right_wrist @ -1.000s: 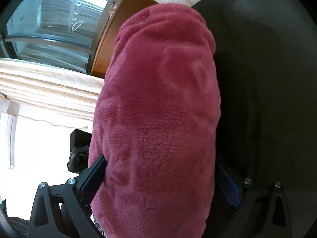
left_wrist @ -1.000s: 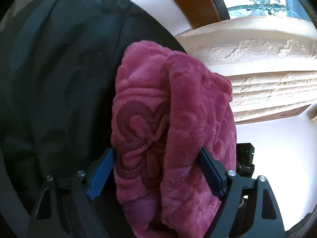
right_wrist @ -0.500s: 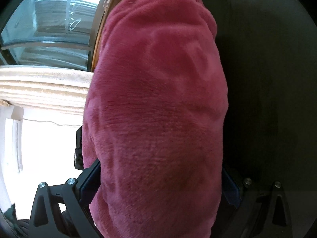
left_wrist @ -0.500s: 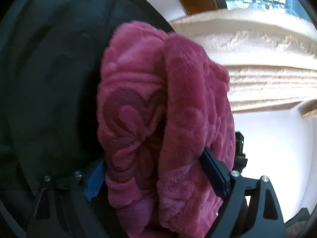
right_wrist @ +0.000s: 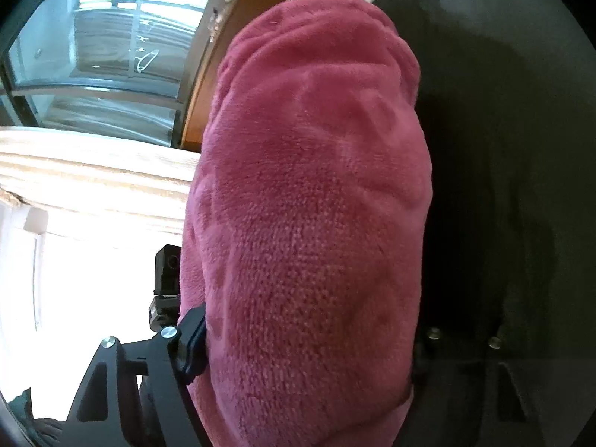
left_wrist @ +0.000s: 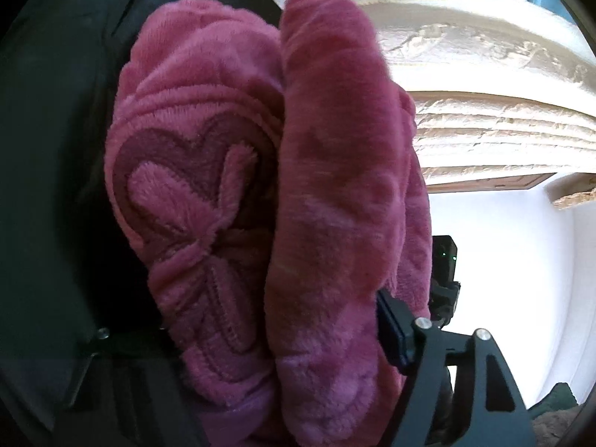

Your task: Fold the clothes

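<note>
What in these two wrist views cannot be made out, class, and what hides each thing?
- Left wrist view: the pink fleece garment fills the left tool; its outer finger is lost in dark shadow.
- Right wrist view: the garment covers the right tool; its right-hand finger is hidden.
- Both views: the garment's lower part is cut off by the frame edge, so its type and fold stage are unknown.

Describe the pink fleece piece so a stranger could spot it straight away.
Start at the big dark cloth filling the left side of the left wrist view. In front of it, bunched in the left tool, is the pink fleece garment. Only it is plush, with a raised flower pattern.
</note>
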Demonstrator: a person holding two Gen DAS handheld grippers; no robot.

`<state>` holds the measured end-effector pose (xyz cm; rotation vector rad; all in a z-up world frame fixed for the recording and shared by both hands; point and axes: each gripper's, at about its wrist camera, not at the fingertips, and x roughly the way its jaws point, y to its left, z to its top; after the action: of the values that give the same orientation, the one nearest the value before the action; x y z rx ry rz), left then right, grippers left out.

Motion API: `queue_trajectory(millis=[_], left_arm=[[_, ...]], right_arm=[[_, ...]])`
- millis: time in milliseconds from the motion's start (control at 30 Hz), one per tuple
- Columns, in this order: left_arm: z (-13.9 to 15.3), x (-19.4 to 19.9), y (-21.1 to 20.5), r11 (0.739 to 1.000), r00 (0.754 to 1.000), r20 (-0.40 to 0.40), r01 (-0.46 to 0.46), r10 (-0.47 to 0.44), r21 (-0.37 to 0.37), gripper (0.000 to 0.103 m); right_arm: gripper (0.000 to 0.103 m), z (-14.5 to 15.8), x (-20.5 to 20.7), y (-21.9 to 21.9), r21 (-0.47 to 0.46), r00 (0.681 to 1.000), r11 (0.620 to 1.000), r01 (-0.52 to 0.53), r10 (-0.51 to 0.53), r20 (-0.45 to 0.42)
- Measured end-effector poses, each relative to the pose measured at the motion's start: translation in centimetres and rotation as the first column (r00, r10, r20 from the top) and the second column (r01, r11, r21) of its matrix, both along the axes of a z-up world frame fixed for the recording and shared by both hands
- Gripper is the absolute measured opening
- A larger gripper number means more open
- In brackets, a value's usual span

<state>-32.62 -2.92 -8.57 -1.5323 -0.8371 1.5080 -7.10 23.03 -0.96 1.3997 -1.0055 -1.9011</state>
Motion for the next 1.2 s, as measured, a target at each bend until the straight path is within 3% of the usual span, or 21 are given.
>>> queue_trajectory(millis=[233, 433, 733, 833, 967, 1200], left_arm=[[4.6, 3.4, 5.7, 0.999, 0.997, -0.081, 0.002, 0.002, 0.051, 0.074], [6.8, 7.9, 16.1, 0.998, 0.994, -0.112, 0.012, -0.004, 0.068, 0.074], [7.2, 13.0, 34.8, 0.996, 0.993, -0.106, 0.058, -0.051, 0.06, 0.074], [7.1, 13.6, 40.5, 0.995, 0.989, -0.121, 0.088, -0.083, 0.036, 0.074], [6.7, 13.7, 45.0, 0.994, 0.985, -0.132, 0.11, -0.112, -0.02, 0.074], [4.4, 12.4, 46.3, 0.983, 0.987, -0.114, 0.097, -0.115, -0.153, 0.074]], right_arm=[[0.078, 3.6, 2.1, 4.1, 0.024, 0.996, 1.0, 0.015, -0.013, -0.084], [0.078, 5.9, 5.1, 15.5, 0.057, 0.991, 0.997, 0.042, -0.035, -0.126], [0.078, 6.7, 11.8, 34.1, 0.114, 0.986, 0.984, 0.138, -0.125, -0.111], [0.078, 6.3, 13.5, 39.8, 0.133, 0.982, 0.977, 0.168, -0.154, -0.109], [0.078, 5.1, 13.9, 44.9, 0.159, 0.98, 0.969, 0.187, -0.171, -0.106], [0.079, 2.4, 12.3, 48.1, 0.227, 0.983, 0.959, 0.17, -0.151, -0.1]])
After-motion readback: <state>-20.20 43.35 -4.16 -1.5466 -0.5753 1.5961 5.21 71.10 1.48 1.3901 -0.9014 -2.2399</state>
